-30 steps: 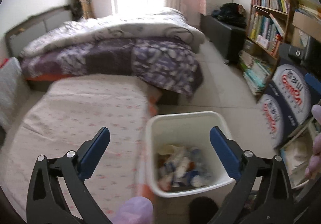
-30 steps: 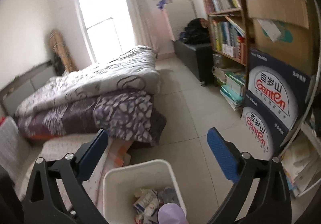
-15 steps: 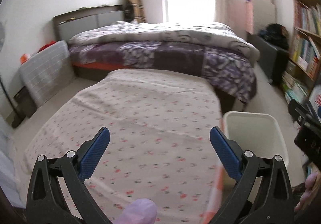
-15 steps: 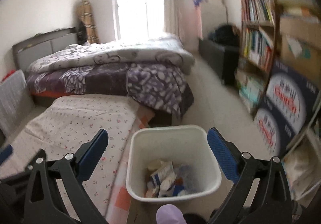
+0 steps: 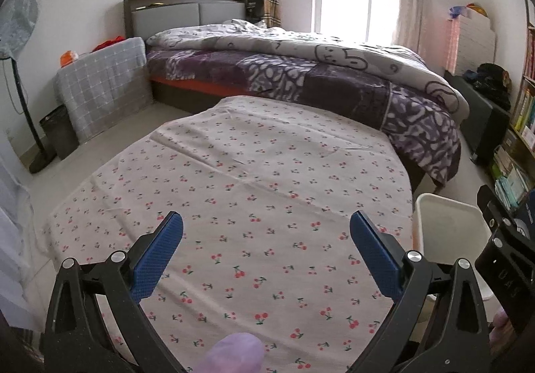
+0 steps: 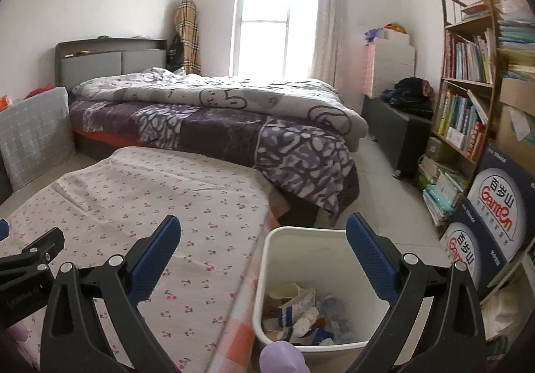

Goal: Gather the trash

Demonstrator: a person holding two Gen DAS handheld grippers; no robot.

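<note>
A white trash bin (image 6: 302, 239) stands on the floor beside the cherry-print tablecloth (image 6: 140, 205); crumpled wrappers and cartons (image 6: 301, 309) lie at its bottom. My right gripper (image 6: 262, 247) is open and empty, held above the bin's left rim and the table's edge. In the left wrist view my left gripper (image 5: 265, 247) is open and empty over the bare cherry-print tablecloth (image 5: 254, 172), with the bin's rim (image 5: 444, 205) at the right. Part of the right gripper's black body (image 5: 501, 256) shows at that view's right edge.
A bed with a purple and grey quilt (image 6: 217, 112) lies behind the table. A bookshelf (image 6: 468, 88) and blue printed cartons (image 6: 495, 205) line the right wall. A standing fan (image 5: 16, 55), a grey checked cushion (image 5: 100, 82) and a dark small bin (image 5: 58, 132) stand at the left.
The left gripper has swung left from over the bin to over the tablecloth. The right gripper's view has turned left too, bringing the bin and the table's edge under it.
</note>
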